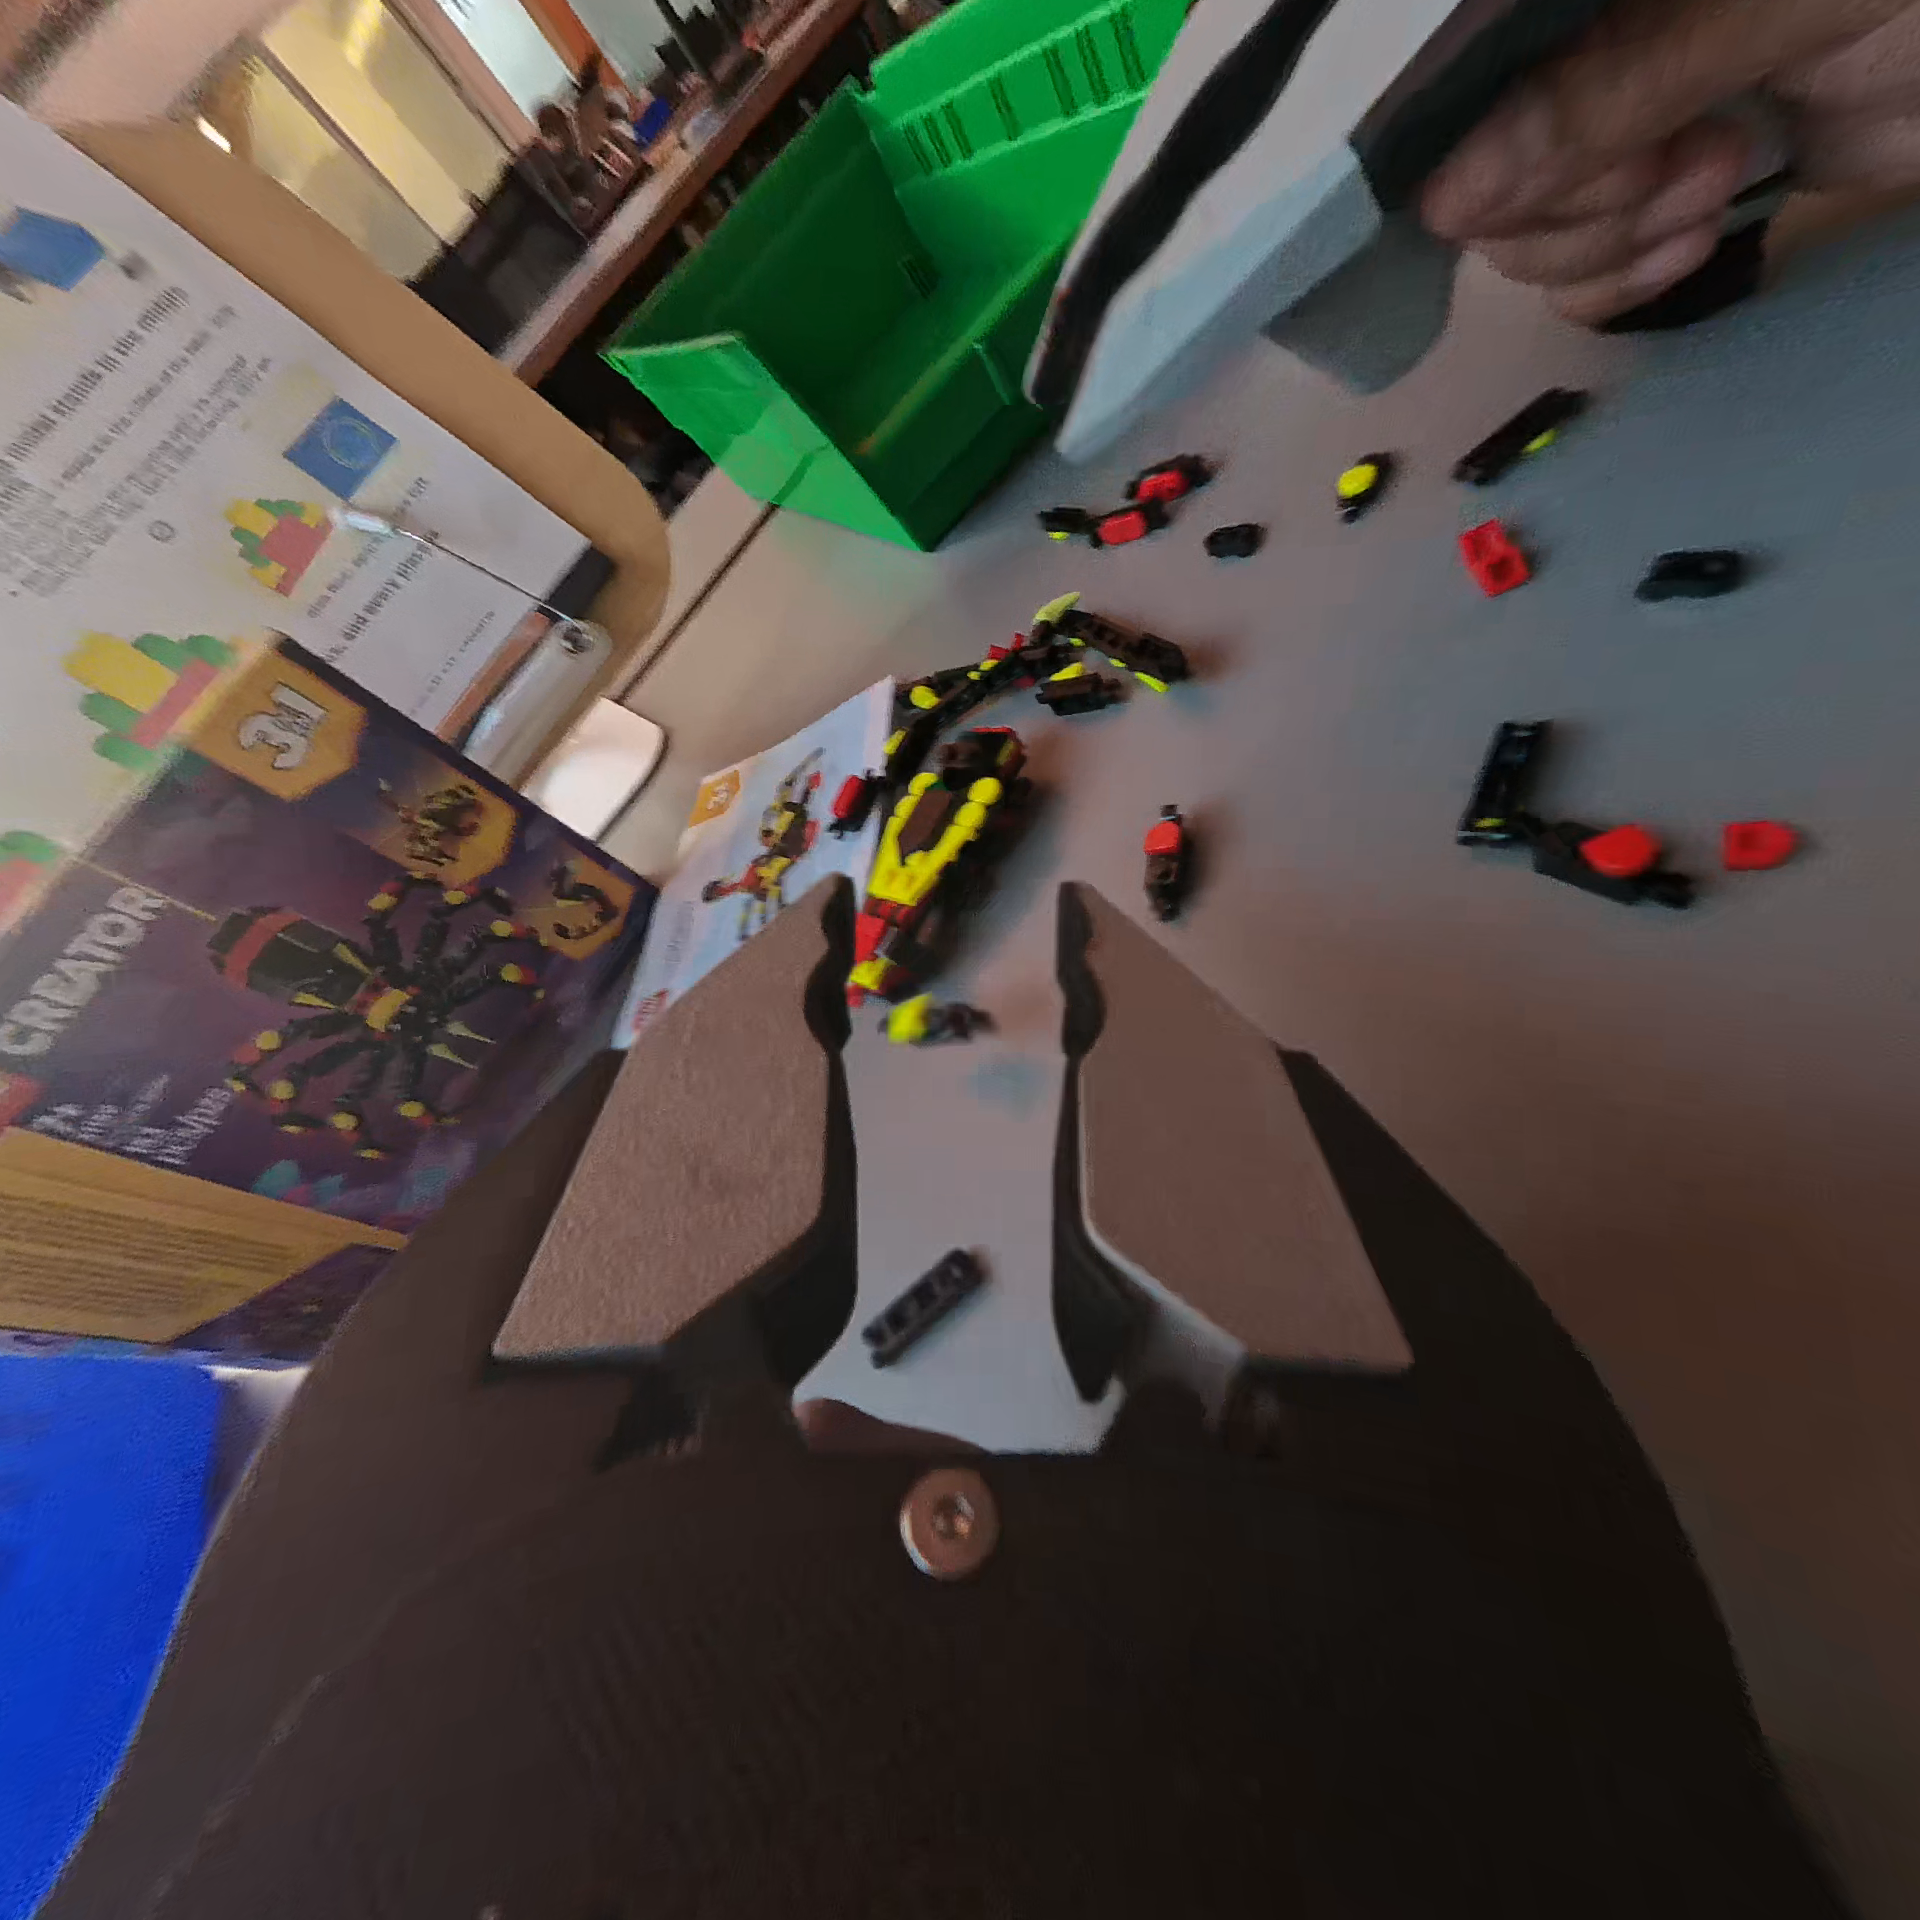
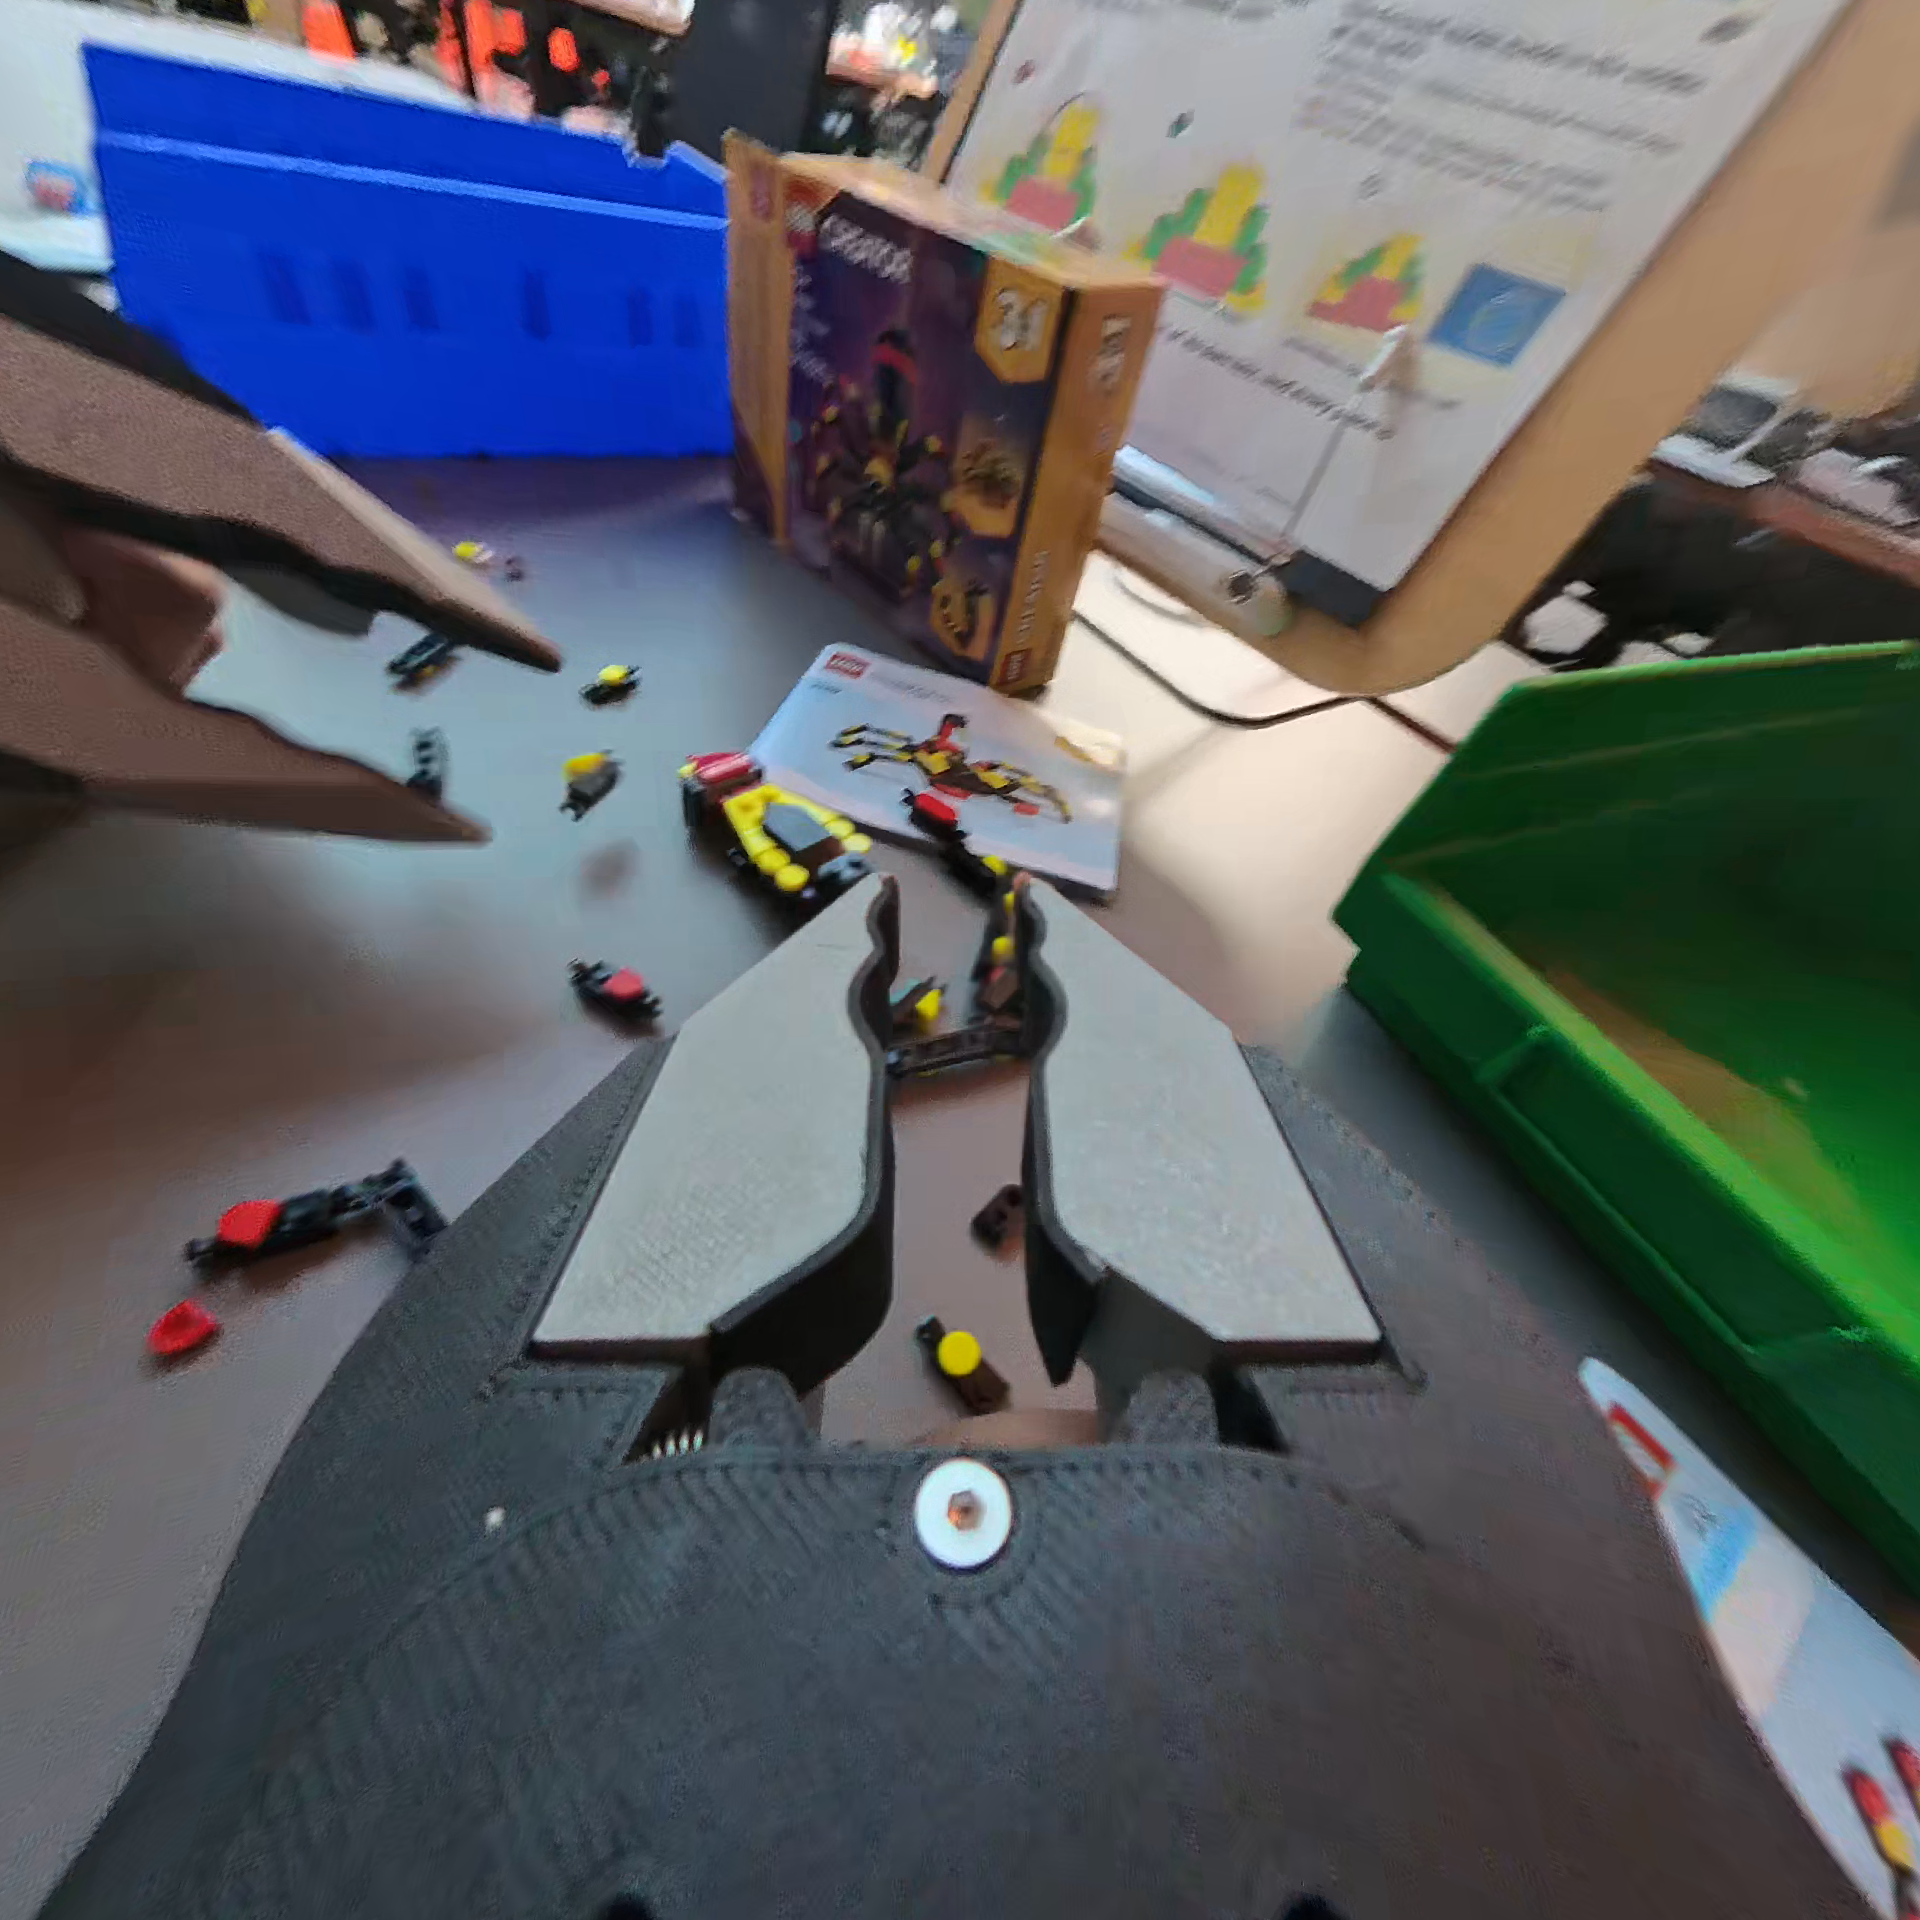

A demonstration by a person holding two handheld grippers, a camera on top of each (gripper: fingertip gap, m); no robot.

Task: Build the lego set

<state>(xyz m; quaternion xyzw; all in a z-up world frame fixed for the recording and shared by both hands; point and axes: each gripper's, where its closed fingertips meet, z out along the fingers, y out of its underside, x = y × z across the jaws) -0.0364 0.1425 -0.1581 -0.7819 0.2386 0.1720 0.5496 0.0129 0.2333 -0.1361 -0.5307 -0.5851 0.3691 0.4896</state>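
Observation:
My left gripper has brown pads and is open and empty, hovering over the grey table. Just past its tips lie a yellow, red and black brick model body and a small yellow-and-black piece. A small black plate lies on the table under the fingers. My right gripper has grey pads and is open. A black jointed leg chain with yellow studs lies on the table, seen through its gap and not pressed by the pads. The model body lies just left of its tips. The left gripper also shows at the left of that view.
Loose red, black and yellow pieces are scattered over the table. An instruction booklet lies by the model. A purple set box stands behind it, with a blue bin, a green bin and a poster board. There is about 11 centimeters between the tips of the two grippers. The small black plate is closer to my left gripper, around 9 centimeters from its tips; the right tips are 20 centimeters off. It is also in sight in the right wrist view.

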